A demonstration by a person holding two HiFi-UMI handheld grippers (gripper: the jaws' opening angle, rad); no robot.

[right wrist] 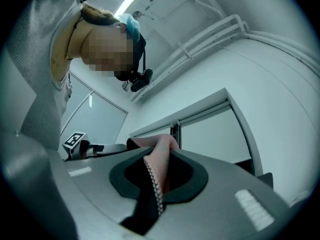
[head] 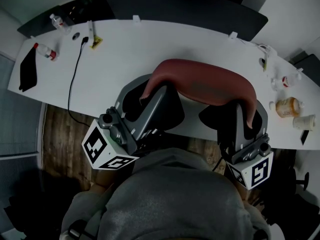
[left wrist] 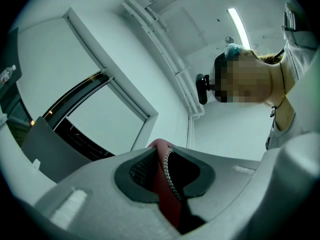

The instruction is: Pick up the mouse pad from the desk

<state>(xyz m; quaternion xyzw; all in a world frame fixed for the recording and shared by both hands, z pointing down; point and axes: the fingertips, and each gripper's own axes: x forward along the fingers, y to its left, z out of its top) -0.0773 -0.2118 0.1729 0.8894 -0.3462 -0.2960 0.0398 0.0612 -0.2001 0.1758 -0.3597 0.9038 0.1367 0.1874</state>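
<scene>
- Two sets of fingers are clamped on the pad, one at each end.
- Left gripper: its fingers pinch the red-brown pad edge-on, and a strip of it runs up between their dark faces.
- Right gripper: its fingers are pressed onto the other end, with the pad's stitched edge showing between them.
- In the head view the pad arches from the left gripper at 9 o'clock to the right gripper at 3 o'clock. It is held up over the near edge of the white counter.
- A marker cube sits at the rear of each gripper, at 7 and 5 o'clock.
- On the counter, a black cable trails at 9 o'clock.
- A bottle lies at 10 o'clock, with a second bottle beyond it.
- An orange jar and a cup stand at 3 o'clock.
</scene>
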